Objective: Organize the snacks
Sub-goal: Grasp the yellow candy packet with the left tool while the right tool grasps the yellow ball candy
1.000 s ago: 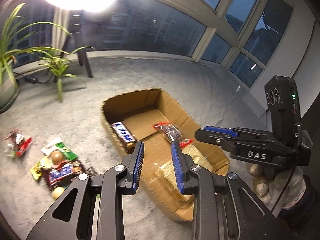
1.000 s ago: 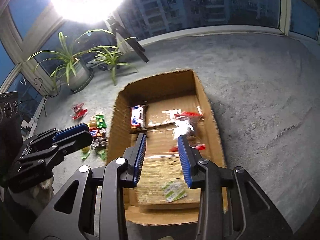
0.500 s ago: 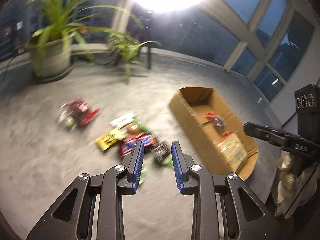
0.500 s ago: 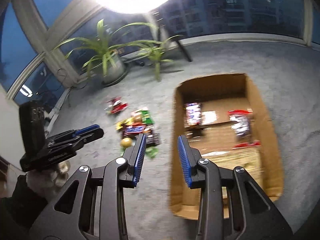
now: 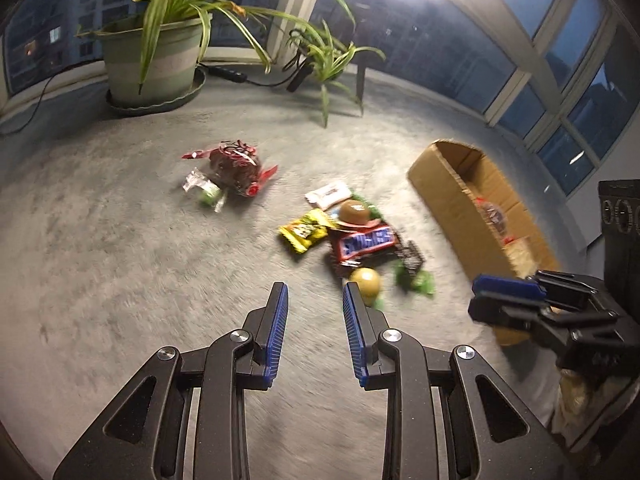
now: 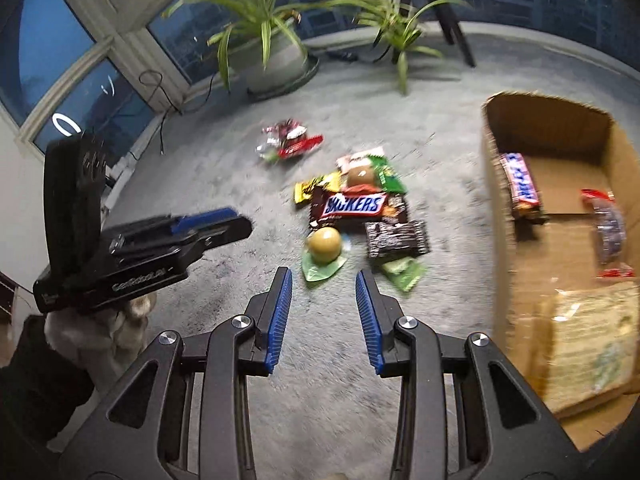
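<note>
A pile of snacks lies on the grey carpet: a Snickers bag point(image 5: 366, 242) point(image 6: 354, 205), a yellow packet point(image 5: 304, 232), a golden ball point(image 5: 366, 282) point(image 6: 325, 240), a dark packet point(image 6: 396, 238) and green packets point(image 6: 404, 272). A red wrapped snack point(image 5: 236, 166) point(image 6: 292, 140) lies apart, further back. The cardboard box point(image 5: 452, 184) point(image 6: 500, 240) on the right holds a Snickers bar point(image 6: 520, 180), a red-ended clear packet point(image 6: 608, 228) and a cracker pack point(image 6: 588, 344). My left gripper point(image 5: 315, 296) hovers open and empty, left of the ball. My right gripper point(image 6: 323, 280) is open and empty just short of the ball.
A large potted plant point(image 5: 154, 60) point(image 6: 272, 60) and a smaller plant point(image 5: 332, 56) stand at the back by the windows, with a power strip and cable point(image 5: 228, 74) between them. A dark stand leg point(image 6: 456, 28) rises behind. Bare carpet spreads left of the pile.
Both grippers have swung left, from over the box to the snack pile on the carpet, and have come lower. Their jaws stand as before, with nothing picked up.
</note>
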Demonstrator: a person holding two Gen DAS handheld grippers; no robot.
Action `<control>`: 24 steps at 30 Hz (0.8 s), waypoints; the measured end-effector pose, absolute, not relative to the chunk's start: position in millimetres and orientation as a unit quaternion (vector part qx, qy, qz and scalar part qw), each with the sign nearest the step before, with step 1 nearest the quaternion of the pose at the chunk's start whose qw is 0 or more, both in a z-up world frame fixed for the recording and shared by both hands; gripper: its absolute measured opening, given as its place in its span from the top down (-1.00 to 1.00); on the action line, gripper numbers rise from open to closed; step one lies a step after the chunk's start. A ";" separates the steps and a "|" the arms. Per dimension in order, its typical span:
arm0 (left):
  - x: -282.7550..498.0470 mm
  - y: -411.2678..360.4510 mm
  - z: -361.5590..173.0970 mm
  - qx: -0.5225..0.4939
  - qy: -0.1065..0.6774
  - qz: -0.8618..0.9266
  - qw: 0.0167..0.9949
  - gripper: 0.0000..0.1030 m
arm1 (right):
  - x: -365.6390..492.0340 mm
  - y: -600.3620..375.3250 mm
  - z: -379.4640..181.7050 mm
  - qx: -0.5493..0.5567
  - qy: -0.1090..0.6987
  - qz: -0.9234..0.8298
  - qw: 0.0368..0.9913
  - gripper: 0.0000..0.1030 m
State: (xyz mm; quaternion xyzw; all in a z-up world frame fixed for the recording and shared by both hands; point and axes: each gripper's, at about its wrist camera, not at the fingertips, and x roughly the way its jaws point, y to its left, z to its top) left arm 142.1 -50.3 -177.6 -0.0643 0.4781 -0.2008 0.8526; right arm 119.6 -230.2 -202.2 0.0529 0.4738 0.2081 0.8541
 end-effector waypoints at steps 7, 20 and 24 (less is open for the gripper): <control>170.7 -65.6 -189.6 0.036 0.479 -0.233 0.846 0.48 | 136.3 -219.9 -217.0 0.049 0.487 0.208 0.847 0.33; 194.5 -84.2 -203.9 0.122 0.467 -0.281 0.829 0.48 | 161.8 -207.5 -236.7 0.042 0.504 0.201 0.839 0.33; 198.3 -88.5 -206.3 0.130 0.467 -0.291 0.825 0.48 | 166.9 -204.4 -241.5 0.038 0.508 0.202 0.836 0.33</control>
